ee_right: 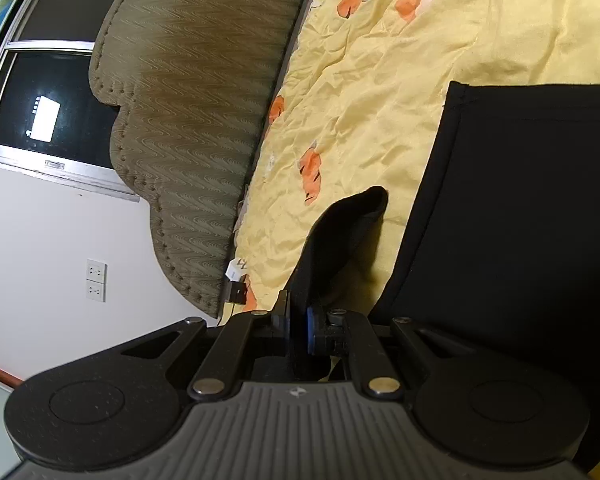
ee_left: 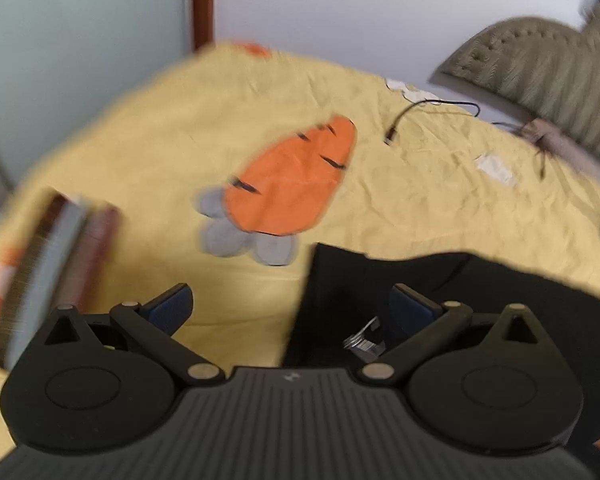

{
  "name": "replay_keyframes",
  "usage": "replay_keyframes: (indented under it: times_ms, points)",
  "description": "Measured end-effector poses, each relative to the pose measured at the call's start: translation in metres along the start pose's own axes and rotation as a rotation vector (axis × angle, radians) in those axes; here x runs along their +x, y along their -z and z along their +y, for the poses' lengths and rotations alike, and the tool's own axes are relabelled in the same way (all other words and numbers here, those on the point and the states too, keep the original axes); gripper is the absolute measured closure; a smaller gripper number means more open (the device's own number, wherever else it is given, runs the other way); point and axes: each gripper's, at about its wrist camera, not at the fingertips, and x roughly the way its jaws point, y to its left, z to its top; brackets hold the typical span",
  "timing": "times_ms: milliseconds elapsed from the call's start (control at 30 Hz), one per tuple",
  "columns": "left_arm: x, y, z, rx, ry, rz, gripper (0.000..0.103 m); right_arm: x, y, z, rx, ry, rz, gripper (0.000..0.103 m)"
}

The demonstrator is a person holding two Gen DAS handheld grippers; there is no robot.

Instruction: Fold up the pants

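So black pants (ee_right: pixel 520 208) lie flat on yellow bedsheet (ee_right: pixel 380 92), one strip pinched between right gripper (ee_right: pixel 298 326) fingers; left gripper (ee_left: pixel 288 304) spread wide, right finger over the pants' edge, carrot print (ee_left: pixel 292 184) beyond

One black pants (ee_right: pixel 520 208), one yellow bedsheet (ee_left: pixel 380 208), one headboard (ee_right: pixel 196 120), two grippers (ee_left: pixel 290 310) (ee_right: pixel 298 330)

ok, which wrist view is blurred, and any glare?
Left wrist: motion blur across the sheet, carrot print smeared; no glare. Right wrist: sharp, fisheye bending at the edges; a bright reflection in the dark window; the pants are near featureless black.
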Motion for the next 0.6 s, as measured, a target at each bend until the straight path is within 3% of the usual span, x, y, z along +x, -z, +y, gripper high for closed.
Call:
replay_keyframes:
  times_ms: [67, 133, 300, 400, 500, 600]
  points:
    - [0.023, -0.010, 0.010, -0.125, 0.076, 0.099, 0.000, 0.000, 0.002, 0.000, -0.005, 0.013, -0.001, 0.096]
    - [0.034, -0.014, 0.015, -0.208, 0.111, 0.113, 0.000, 0.000, 0.002, 0.002, -0.015, 0.022, -0.003, 0.096]
    - [0.052, -0.021, 0.011, -0.154, 0.044, 0.137, 0.000, 0.004, 0.002, 0.004, -0.027, 0.040, -0.008, 0.096]
    - [0.052, -0.023, 0.022, -0.261, 0.135, 0.145, 0.002, 0.006, 0.002, 0.006, -0.040, 0.049, -0.006, 0.096]
    - [0.048, -0.027, 0.027, -0.333, 0.280, 0.143, 0.007, 0.007, 0.001, 0.006, -0.039, 0.055, -0.007, 0.096]
    - [0.051, -0.029, 0.019, -0.308, 0.305, 0.171, 0.007, 0.008, 0.001, 0.005, -0.037, 0.059, -0.006, 0.096]
